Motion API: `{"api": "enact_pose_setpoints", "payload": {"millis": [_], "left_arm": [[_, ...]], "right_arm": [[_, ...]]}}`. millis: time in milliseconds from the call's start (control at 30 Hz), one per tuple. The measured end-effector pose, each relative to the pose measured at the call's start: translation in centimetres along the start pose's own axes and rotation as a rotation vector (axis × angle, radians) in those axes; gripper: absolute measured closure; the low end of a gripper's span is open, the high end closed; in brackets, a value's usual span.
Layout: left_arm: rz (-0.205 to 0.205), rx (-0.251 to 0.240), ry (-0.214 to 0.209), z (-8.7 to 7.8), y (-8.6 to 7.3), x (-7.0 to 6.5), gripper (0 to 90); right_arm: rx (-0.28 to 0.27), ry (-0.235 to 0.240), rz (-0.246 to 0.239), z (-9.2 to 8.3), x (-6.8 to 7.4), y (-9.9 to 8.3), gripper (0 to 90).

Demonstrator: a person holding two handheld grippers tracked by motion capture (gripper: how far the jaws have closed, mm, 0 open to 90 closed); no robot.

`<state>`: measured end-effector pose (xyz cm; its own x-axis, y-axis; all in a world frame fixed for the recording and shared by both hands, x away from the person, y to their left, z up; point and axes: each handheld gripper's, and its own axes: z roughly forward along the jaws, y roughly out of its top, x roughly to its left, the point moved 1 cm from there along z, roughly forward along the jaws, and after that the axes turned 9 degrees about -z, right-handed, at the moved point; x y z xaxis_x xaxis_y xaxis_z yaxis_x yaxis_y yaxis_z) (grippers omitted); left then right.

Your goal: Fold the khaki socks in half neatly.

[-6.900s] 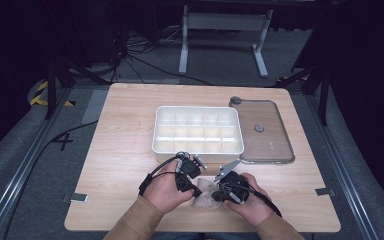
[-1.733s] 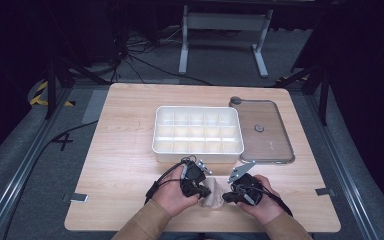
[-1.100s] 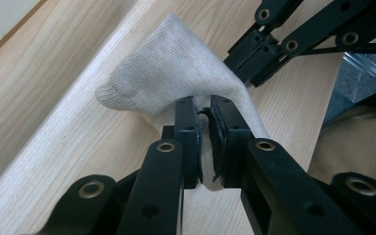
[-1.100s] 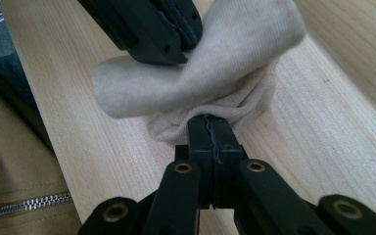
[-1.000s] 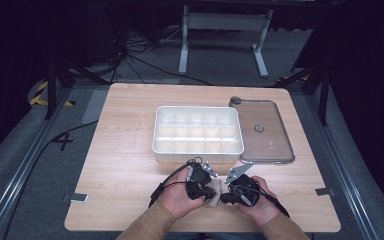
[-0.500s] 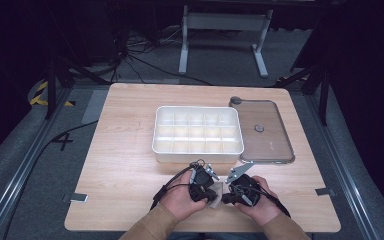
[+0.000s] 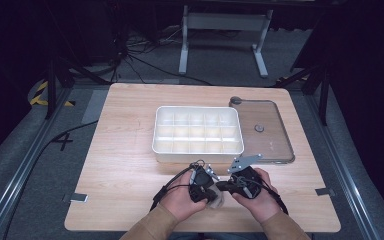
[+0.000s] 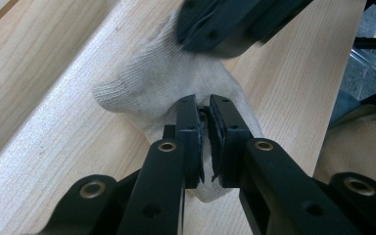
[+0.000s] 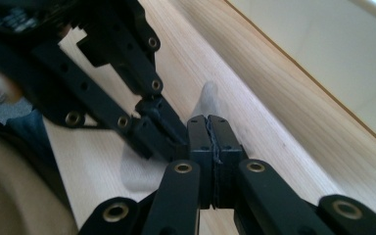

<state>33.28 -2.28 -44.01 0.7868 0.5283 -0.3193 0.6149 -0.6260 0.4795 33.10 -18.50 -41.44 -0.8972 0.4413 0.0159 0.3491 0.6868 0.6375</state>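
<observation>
Glove (image 8: 166, 81) lies on the table (image 7: 125, 165) at six o'clock from the tray (image 7: 198, 131), between both grippers; left gripper (image 8: 203, 105) pinches its knit fabric, jaws narrow, while right gripper (image 9: 209, 122), at the glove's three o'clock, is clamped tight on its edge

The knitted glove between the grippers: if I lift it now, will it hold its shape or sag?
Probably sag. The glove is soft knit that bunches where the left gripper pinches it, so free parts should droop. It looks light and unlikely to slip, since the weave gives the pads purchase. The right gripper is shut beside it; whether it holds fabric is unclear.
</observation>
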Motion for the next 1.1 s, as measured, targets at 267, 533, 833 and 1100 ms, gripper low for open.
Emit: {"api": "enact_pose_setpoints", "payload": {"millis": [267,533,833,1100], "left_arm": [[0.038,0.007,-0.020,-1.2,-0.4,-0.9,84.0],[0.049,0.054,-0.034,-0.3,-0.8,-1.3,83.7],[0.045,0.072,-0.021,0.1,-0.9,-1.3,86.2],[0.045,0.070,-0.010,0.3,-1.0,-1.5,88.2]], "right_arm": [[0.039,-0.007,0.017,1.0,-0.3,-0.2,90.0],[0.046,-0.002,0.021,1.0,-0.4,-0.6,90.0],[0.080,-0.003,0.031,1.5,-0.7,-1.2,90.0],[0.109,-0.006,0.062,2.0,-0.9,-1.5,90.0]]}}
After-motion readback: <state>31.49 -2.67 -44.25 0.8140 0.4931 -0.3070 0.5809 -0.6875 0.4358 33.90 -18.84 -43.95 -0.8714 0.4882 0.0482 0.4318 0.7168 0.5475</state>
